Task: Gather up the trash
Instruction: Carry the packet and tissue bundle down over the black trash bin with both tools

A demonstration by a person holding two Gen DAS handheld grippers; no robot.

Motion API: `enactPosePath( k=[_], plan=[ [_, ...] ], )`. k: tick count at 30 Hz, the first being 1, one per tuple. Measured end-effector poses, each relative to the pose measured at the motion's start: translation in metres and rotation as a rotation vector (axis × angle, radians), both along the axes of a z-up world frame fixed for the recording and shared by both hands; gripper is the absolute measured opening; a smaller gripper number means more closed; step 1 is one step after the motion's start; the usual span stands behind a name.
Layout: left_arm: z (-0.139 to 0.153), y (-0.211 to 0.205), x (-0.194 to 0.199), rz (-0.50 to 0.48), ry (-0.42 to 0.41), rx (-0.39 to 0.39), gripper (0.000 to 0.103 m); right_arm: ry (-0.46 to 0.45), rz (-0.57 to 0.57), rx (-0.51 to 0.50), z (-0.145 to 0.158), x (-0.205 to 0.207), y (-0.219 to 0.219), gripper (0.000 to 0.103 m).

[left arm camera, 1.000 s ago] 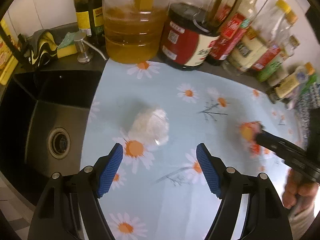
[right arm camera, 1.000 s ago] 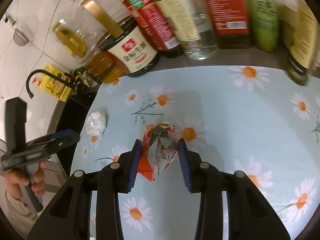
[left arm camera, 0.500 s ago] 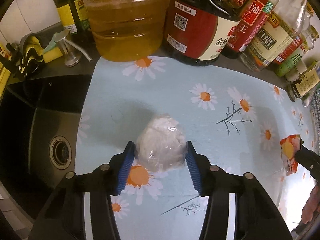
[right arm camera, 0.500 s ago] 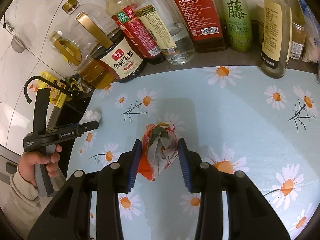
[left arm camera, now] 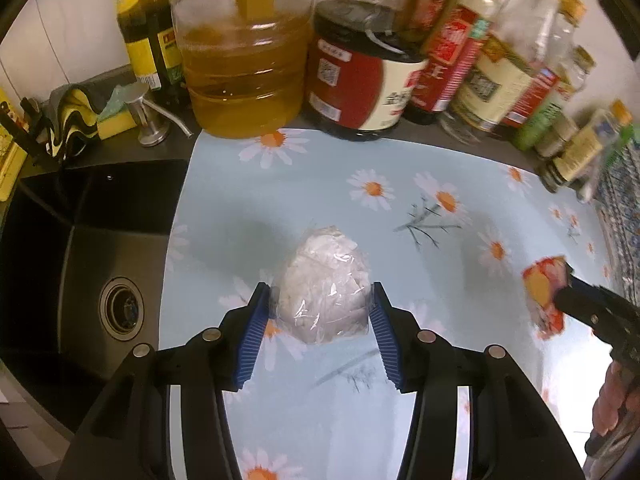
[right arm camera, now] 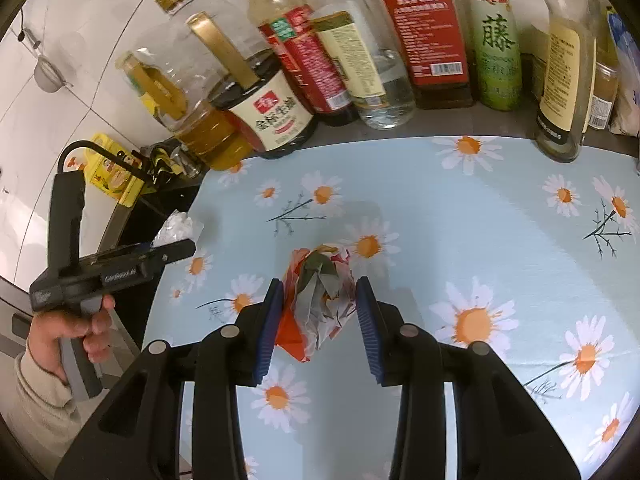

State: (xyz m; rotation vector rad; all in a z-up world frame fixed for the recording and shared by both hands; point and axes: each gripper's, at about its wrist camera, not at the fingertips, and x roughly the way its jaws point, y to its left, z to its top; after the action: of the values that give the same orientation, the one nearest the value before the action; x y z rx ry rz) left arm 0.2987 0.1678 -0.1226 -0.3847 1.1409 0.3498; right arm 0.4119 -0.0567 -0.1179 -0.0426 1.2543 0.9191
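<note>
Left tool (left arm camera: 318,312) clenched on white plastic wad (left arm camera: 324,284), right tool (right arm camera: 320,308) gripping crumpled wrapper (right arm camera: 320,296)

White wad (left arm camera: 324,288): crumpled white paper or tissue wrapped in clear, glossy film; rounded lump, narrower at its far end.
White wad, state: pinched from both sides between blue ribbed pads; whether its underside touches the daisy-print mat (left arm camera: 400,184) cannot be told.
White wad, place: over the mat's left part, near the edge that borders the sink.
Red wrapper (right arm camera: 320,300): crushed snack packet, red-orange outside with grey-white and green folds showing; bunched upright, one orange corner hanging down at the left.
Red wrapper, state: squeezed on both flanks between blue pads.
Red wrapper, place: over the mat's middle, well apart from the white wad.
</note>
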Motion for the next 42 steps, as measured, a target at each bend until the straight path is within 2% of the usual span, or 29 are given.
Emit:
enactPosePath(
  k=[15, 32, 42],
  plan=[
    [0.037, -0.04, -0.076, -0.059, -0.103, -0.023, 0.048, -0.053, 0.014, 0.01, 0.03, -0.061, -0.001, 0.038],
    [0.037, -0.065, -0.144, -0.151, -0.136, -0.072, 0.048, -0.058, -0.025, 0.004, 0.038, -0.139, -0.006, 0.038],
    [0.018, -0.083, -0.176, -0.247, -0.094, -0.107, 0.048, -0.008, -0.095, -0.004, 0.022, -0.185, -0.02, 0.038]
  ],
)
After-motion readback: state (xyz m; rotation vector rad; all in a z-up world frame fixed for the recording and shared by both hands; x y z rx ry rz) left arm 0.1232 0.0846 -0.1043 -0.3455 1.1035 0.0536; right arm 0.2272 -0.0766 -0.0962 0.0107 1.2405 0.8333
